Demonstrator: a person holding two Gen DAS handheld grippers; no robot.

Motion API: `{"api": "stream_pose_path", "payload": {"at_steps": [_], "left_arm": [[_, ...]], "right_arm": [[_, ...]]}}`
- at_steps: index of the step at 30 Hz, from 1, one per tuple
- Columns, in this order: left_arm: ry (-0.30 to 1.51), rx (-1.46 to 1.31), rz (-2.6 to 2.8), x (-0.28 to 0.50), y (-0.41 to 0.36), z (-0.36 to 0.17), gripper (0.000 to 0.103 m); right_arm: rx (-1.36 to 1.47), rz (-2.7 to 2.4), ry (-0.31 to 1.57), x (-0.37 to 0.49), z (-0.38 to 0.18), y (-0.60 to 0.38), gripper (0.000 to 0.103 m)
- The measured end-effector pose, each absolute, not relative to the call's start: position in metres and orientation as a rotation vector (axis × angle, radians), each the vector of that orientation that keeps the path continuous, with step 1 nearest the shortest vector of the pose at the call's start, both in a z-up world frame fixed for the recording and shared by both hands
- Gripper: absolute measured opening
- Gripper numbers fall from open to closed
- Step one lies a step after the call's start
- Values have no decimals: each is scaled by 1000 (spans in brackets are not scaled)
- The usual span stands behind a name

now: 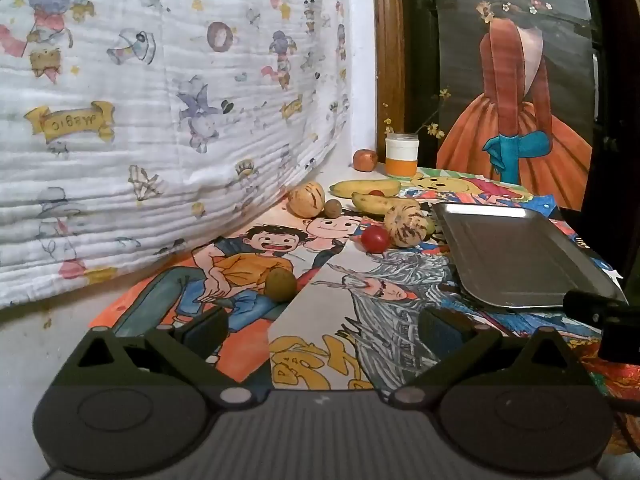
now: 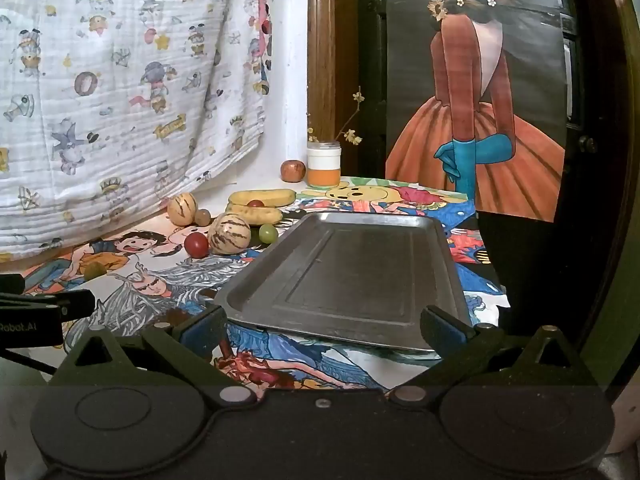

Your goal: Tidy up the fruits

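An empty metal tray (image 2: 348,272) lies on the cartoon-printed cloth; it also shows in the left wrist view (image 1: 516,256). Left of it lie two bananas (image 2: 262,198), two striped melons (image 2: 229,234), a red tomato (image 2: 196,245), a green grape (image 2: 268,233), a small brown fruit (image 2: 202,216) and a kiwi (image 1: 281,284). An apple (image 2: 293,170) sits at the back. My left gripper (image 1: 320,328) is open and empty, just short of the kiwi. My right gripper (image 2: 324,328) is open and empty at the tray's near edge.
A jar (image 2: 324,164) with an orange base and a flower sprig stands beside the apple. A printed white cloth (image 1: 160,120) hangs along the left. A painting of a woman in an orange dress (image 2: 476,120) leans at the back right.
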State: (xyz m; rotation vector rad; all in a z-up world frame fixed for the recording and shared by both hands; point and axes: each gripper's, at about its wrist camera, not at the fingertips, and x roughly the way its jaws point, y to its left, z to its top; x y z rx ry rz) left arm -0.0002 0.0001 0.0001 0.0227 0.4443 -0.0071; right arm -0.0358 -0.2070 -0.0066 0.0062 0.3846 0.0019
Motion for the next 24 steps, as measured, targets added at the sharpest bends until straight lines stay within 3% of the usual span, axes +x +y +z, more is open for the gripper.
{"api": "stream_pose_path", "payload": {"at_steps": [24], "left_arm": [[476, 12, -6, 2, 2, -5, 103]], "right_arm": [[6, 11, 397, -35, -8, -207, 103]]}}
